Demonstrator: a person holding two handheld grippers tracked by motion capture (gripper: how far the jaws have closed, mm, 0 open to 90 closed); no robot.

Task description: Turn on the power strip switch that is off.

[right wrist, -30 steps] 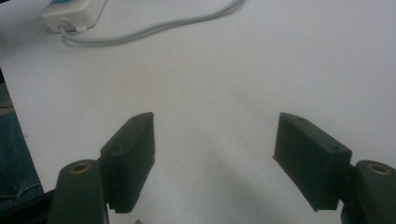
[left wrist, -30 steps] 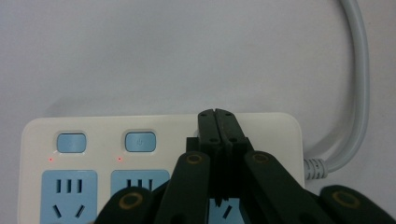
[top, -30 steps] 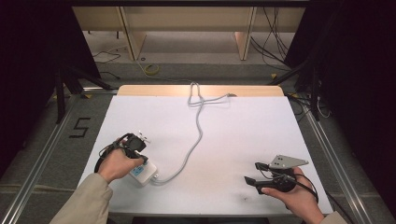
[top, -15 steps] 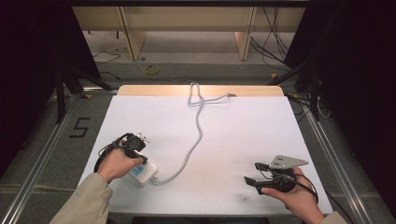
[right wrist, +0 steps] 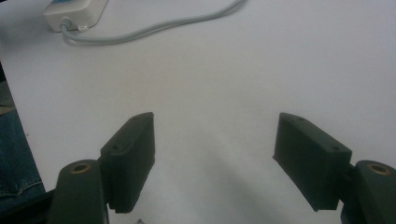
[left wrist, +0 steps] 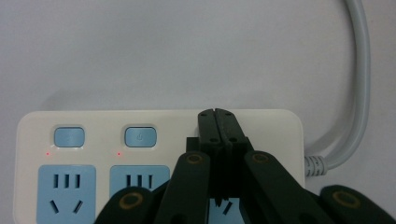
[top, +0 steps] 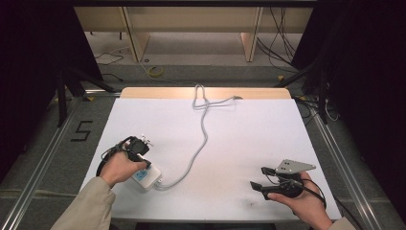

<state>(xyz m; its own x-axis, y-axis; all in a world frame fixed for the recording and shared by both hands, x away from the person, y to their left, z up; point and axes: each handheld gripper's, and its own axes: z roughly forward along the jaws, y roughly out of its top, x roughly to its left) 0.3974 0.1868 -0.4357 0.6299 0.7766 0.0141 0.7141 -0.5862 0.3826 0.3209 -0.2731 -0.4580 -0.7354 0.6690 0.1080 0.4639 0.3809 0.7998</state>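
With its jaws pressed together, the left gripper [left wrist: 215,114] hovers over the power strip [left wrist: 107,123] — likely pressing a switch [left wrist: 139,136] next — the right gripper [right wrist: 214,154] spread, idle.

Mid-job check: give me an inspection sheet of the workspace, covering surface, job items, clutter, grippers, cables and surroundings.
Surface: white table, one small dark mark near the front edge.
Job's things: white power strip with blue sockets and two blue buttons, a red light beneath each.
Clutter: nothing seen.
Grippers: left gripper shut, tips over the strip's third button spot; right gripper open over bare table.
Cables: grey cord runs from the strip to the far edge.
Surroundings: wooden shelving, loose floor cables behind.
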